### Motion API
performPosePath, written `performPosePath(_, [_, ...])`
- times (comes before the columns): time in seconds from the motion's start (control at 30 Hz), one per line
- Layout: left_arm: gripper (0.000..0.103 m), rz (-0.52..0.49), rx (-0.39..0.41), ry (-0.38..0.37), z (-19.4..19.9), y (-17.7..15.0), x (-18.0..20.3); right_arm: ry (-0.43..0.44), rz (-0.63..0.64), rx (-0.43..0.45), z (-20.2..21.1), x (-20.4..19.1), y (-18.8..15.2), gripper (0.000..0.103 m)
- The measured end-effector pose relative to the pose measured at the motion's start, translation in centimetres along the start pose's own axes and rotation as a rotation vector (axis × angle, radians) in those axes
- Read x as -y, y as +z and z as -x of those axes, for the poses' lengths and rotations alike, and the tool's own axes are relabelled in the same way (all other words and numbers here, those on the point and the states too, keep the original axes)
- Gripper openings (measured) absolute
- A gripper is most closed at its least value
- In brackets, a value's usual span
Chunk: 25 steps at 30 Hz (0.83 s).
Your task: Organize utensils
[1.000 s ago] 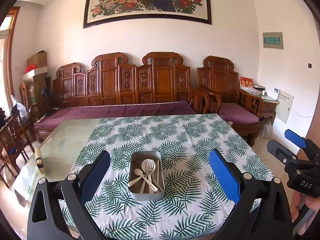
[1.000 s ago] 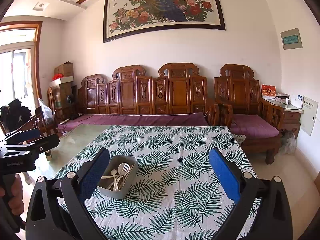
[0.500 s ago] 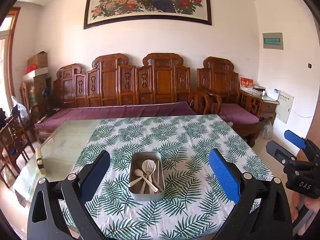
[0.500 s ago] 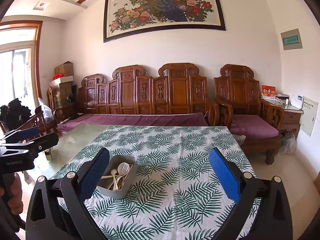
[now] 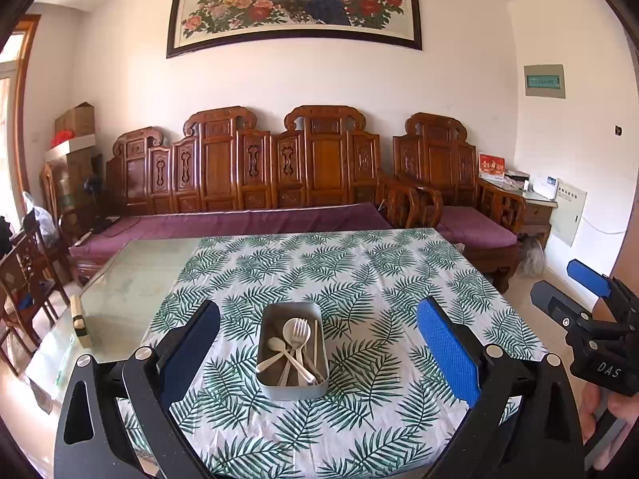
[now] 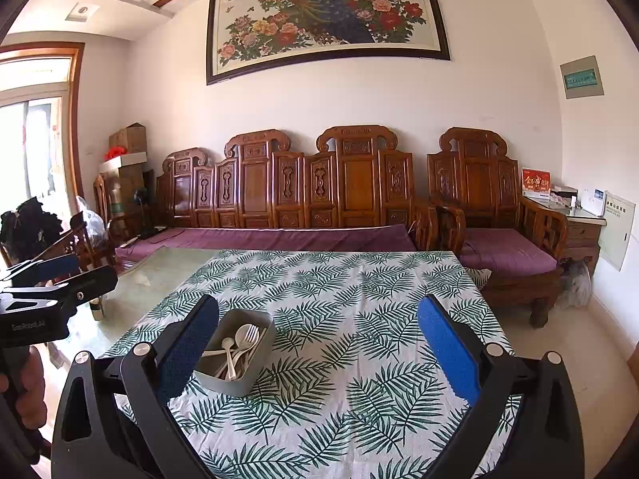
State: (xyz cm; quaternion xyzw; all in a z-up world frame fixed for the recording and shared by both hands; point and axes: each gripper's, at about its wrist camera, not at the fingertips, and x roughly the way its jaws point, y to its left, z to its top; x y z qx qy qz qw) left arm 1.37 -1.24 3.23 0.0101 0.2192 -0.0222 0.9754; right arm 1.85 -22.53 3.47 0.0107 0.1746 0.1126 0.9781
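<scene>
1. A grey metal tin [image 5: 292, 349] with rounded corners sits on a surface [image 5: 379, 279] covered by a white cloth printed with green fern leaves. It lies toward the near edge of the cloth, well apart from the far edge.
2. Inside the tin lie pale cream plastic utensils in a loose, crossing pile: a fork [image 5: 296, 333], a small spoon [image 5: 276, 344], and a thin straight stick [image 5: 315, 339] along the right wall. More handles lie beneath them; their kinds cannot be told.
3. The tin's long axis runs away from the left wrist camera, toward the wooden bench [image 5: 279, 167] at the wall. The fork's head points to the far end, its handle toward the near end. The spoon's bowl lies at the left, its handle slanting to the near right corner.
4. The left gripper [image 5: 317, 343] hangs above the surface with its blue-padded jaws spread wide, the tin seen between them; it holds nothing.
5. The right gripper [image 6: 317, 343] is also spread wide and holds nothing. The tin [image 6: 235, 351] appears just beside its left finger [image 6: 187, 343], at an angle.
6. A hand [image 5: 611, 411] grips the right gripper's handle at the right edge of the left view.
</scene>
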Motion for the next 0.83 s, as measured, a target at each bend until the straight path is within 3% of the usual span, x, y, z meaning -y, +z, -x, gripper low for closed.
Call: performPosePath(0.83, [0.095,-0.003,-0.002,-0.001,-0.02,-0.02,0.04,0.001,-0.003,-0.001,-0.01,-0.15,-0.13,0.100])
